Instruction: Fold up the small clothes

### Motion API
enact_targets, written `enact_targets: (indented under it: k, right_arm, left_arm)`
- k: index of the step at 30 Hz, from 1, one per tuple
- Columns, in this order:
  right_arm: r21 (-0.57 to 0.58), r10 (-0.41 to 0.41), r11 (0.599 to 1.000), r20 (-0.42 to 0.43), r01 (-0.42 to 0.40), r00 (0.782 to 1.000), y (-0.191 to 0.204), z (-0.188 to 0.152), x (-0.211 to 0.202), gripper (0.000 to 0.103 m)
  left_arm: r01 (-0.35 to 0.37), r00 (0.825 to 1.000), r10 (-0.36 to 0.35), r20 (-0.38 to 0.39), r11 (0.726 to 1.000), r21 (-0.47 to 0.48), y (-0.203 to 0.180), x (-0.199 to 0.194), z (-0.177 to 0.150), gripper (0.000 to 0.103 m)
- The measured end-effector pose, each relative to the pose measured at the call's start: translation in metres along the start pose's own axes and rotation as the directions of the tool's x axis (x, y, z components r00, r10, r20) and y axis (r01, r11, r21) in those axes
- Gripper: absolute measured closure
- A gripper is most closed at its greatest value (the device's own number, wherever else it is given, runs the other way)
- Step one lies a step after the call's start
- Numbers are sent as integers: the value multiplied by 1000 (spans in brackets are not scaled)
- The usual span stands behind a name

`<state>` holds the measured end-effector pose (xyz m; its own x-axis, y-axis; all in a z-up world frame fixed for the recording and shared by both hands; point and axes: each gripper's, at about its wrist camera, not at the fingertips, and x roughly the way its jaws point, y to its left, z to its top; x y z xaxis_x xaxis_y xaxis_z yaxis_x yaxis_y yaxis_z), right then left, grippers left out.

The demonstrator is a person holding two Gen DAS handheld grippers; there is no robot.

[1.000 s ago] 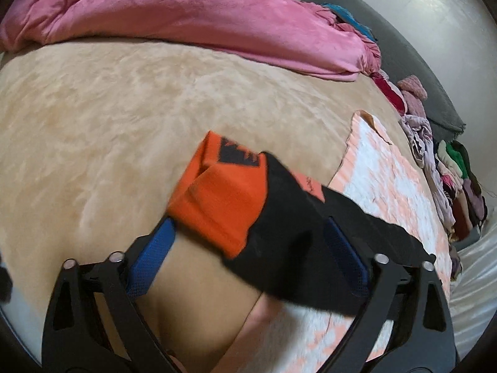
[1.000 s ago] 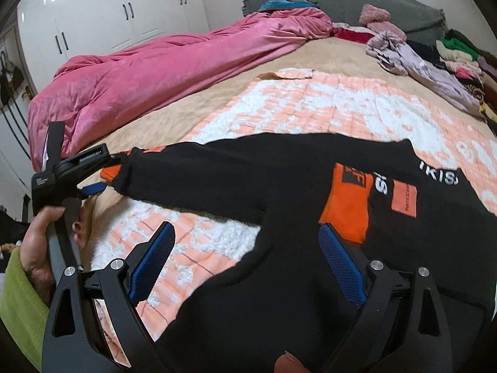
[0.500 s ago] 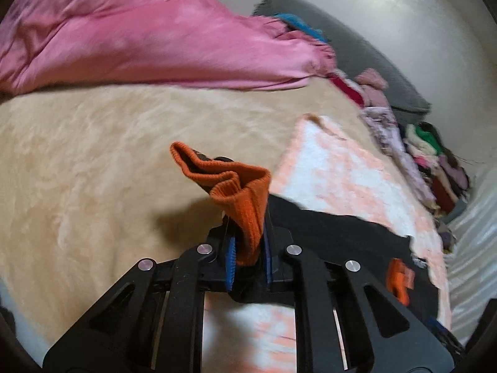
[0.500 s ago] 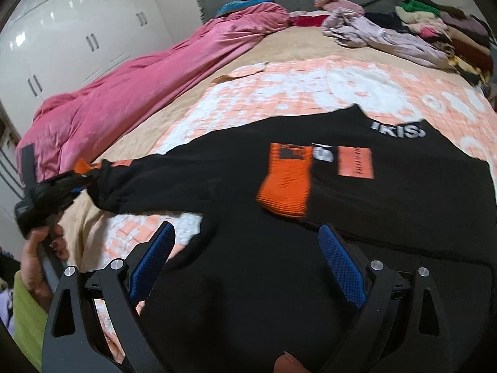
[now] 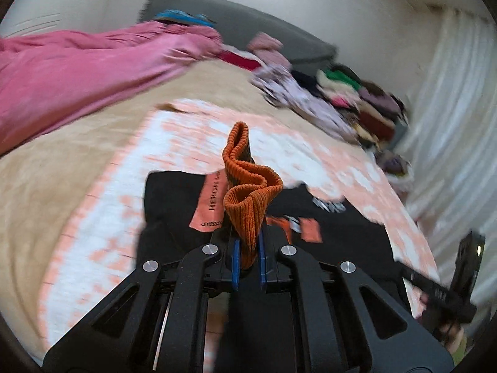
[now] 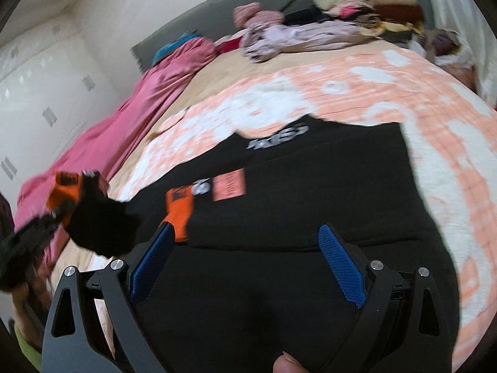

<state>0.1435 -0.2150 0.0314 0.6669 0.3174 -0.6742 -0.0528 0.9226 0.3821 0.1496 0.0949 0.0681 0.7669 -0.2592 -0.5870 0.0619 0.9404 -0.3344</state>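
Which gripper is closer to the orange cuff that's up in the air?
Left. The left gripper is shut on that orange cuff and lifts it. The right gripper is open, hovering over the black sweatshirt, well apart from it.

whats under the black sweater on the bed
The black sweater lies on a peach-and-white blanket, which shows around its edges. What lies beneath its middle is covered.

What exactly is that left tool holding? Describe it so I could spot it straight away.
Start at the peach-and-white blanket spread over the bed, then find the black sweatshirt lying on it. The left tool pinches the orange ribbed cuff at the end of one sleeve. The other orange cuff lies flat on the sweatshirt's chest; this one is bunched up and lifted.
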Motion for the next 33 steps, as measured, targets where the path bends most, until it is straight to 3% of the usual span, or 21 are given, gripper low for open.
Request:
enact_targets:
  k: [5, 12, 19, 23, 29, 33]
  right_arm:
    - [68, -71, 995, 45, 67, 996, -42, 7, -18, 10]
    - [137, -74, 988, 32, 69, 997, -72, 3, -21, 10]
    - [129, -51, 990, -3, 51, 999, -67, -2, -11, 10]
    - [102, -23, 994, -25, 26, 999, -54, -5, -4, 10]
    - [29, 67, 997, -92, -65, 994, -12, -15, 17, 10]
    - [-19, 75, 997, -143, -79, 987, 12, -24, 34, 10]
  left_arm:
    - [44, 995, -37, -89, 996, 73, -39, 31, -22, 100]
    - [79, 979, -43, -199, 982, 173, -81, 75, -53, 96]
    - [158, 948, -86, -307, 963, 218, -90, 84, -83, 70]
    - [186, 949, -111, -295, 953, 240, -93, 66, -88, 61]
    - [61, 978, -5, -207, 962, 265, -71, 43, -75, 45]
    - [-7, 982, 51, -180, 971, 238, -49, 39, -66, 39]
